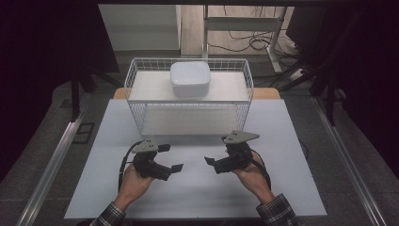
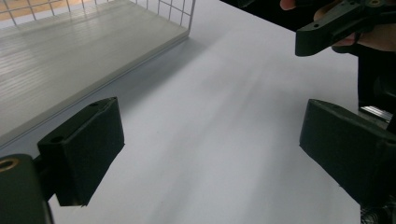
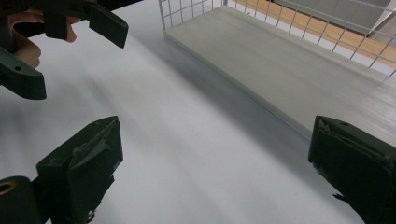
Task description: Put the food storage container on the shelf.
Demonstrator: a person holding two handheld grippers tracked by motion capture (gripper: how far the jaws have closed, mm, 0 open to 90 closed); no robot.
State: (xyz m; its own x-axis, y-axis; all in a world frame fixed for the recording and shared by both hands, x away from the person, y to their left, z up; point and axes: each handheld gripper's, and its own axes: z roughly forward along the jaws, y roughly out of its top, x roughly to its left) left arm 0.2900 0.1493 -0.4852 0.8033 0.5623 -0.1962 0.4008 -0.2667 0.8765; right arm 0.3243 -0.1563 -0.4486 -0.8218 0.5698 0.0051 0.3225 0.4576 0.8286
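- The left tool (image 1: 171, 158) is held low over the desk (image 1: 197, 188), its jaws spread wide with nothing between them, pointing inward toward the other.
- The wire rack (image 1: 188, 96) stands at the desk's far side; a white lidded container (image 1: 190, 78), possibly a box, rests on its upper shelf.
- The right tool (image 1: 212, 162) mirrors it just beside, jaws likewise wide and empty.

Table (image 1: 197, 188): wire rack (image 1: 188, 96) at the far middle; lidded container (image 1: 189, 79) on the rack's upper shelf, centred. Left gripper (image 1: 171, 159) and right gripper (image 1: 215, 155) on the near side before the rack, side by side, jaws facing each other
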